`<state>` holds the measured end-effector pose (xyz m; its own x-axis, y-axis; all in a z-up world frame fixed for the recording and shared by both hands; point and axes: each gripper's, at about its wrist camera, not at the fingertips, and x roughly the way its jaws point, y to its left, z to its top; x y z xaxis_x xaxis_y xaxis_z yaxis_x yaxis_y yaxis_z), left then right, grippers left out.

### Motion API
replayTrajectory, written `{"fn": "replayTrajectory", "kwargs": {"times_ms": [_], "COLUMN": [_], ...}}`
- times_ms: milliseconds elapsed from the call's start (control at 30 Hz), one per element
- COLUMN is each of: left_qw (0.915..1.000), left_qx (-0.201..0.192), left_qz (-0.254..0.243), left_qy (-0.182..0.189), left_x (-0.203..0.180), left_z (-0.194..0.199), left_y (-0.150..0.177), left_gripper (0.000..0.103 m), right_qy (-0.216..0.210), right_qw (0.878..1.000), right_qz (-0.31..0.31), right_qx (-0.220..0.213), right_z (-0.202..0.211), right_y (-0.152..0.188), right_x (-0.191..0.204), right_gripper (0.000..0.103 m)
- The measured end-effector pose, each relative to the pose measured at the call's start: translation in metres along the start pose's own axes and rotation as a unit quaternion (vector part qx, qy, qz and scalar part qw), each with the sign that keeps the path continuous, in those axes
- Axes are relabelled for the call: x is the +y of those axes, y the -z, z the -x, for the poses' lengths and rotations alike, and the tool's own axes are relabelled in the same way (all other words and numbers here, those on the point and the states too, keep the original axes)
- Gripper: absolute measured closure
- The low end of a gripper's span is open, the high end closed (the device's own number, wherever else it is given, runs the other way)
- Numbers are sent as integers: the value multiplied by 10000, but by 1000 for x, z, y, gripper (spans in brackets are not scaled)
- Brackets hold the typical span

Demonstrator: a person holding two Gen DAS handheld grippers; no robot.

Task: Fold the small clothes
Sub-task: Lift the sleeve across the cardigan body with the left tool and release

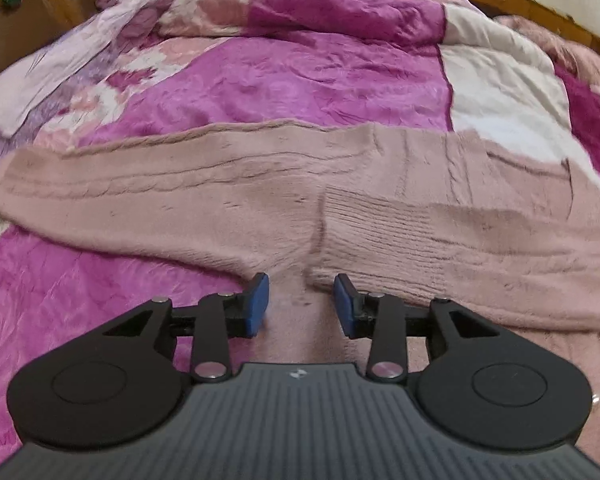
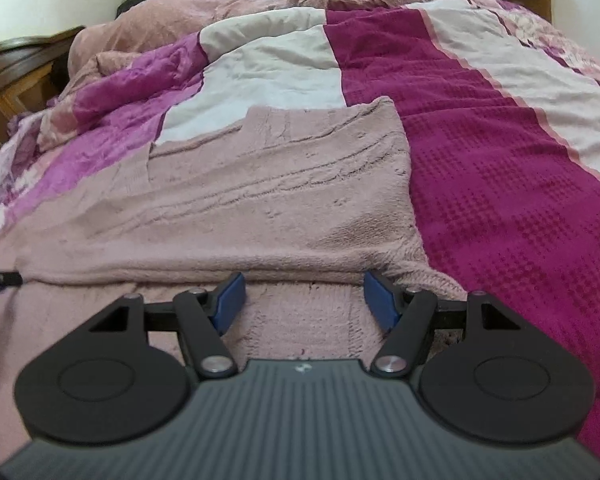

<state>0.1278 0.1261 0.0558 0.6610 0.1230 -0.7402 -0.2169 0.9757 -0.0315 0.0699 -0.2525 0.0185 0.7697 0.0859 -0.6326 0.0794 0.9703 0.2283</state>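
both my claws stand spread, pinching nothing — left claw [image 1: 301, 304], right claw [image 2: 303, 300]. the fuzzy dusty-pink knit sweater [image 1: 236, 200] may spring unfolded — its thick sleeve lies loose on the magenta patchwork bed quilt [image 1: 300, 76].

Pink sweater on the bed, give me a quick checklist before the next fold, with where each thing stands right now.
1. Left gripper free of fabric: ok, blue pads apart, nothing pinched.
2. Right gripper free of fabric: ok, jaws wide, knit only lying below them.
3. Pink sweater lying flat on the quilt: ok, only light wrinkles.
4. Sleeve folded in: not ok, it stretches sideways in the left wrist view.
5. Ribbed cuff folded onto the body: ok.
6. Near hem aligned: cannot tell, hidden by the grippers.
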Motion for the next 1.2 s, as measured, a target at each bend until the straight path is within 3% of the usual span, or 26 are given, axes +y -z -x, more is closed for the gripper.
{"fn": "replayTrajectory", "kwargs": {"times_ms": [267,467,633,867,967,1200], "left_qw": [9965,9819,9696,9515,9451,9155], "left_qx": [-132,-279,-257,-22,-292,-669], "left_qz": [662,1709,2244,2933,3161,3954], "left_qy": [-498,-771,-938,-928,-781,-314], "left_x": [74,149,192,229,240,263], "left_z": [23,28,17,-16,-23,-37], "left_y": [-8,-21,-33,-24,-21,-24], "left_gripper": [51,42,40,40,40,39], "right_qy": [-241,-350,-340,-204,-148,1], "right_qw": [9995,9991,9990,9993,9992,9993], "right_qz": [161,208,282,315,346,324], "right_qx": [-101,-108,-81,66,126,209], "right_z": [31,49,55,51,49,45], "right_y": [1,7,13,23,27,31], "right_x": [18,31,41,51,55,59], "right_gripper": [35,35,35,35,35,35]}}
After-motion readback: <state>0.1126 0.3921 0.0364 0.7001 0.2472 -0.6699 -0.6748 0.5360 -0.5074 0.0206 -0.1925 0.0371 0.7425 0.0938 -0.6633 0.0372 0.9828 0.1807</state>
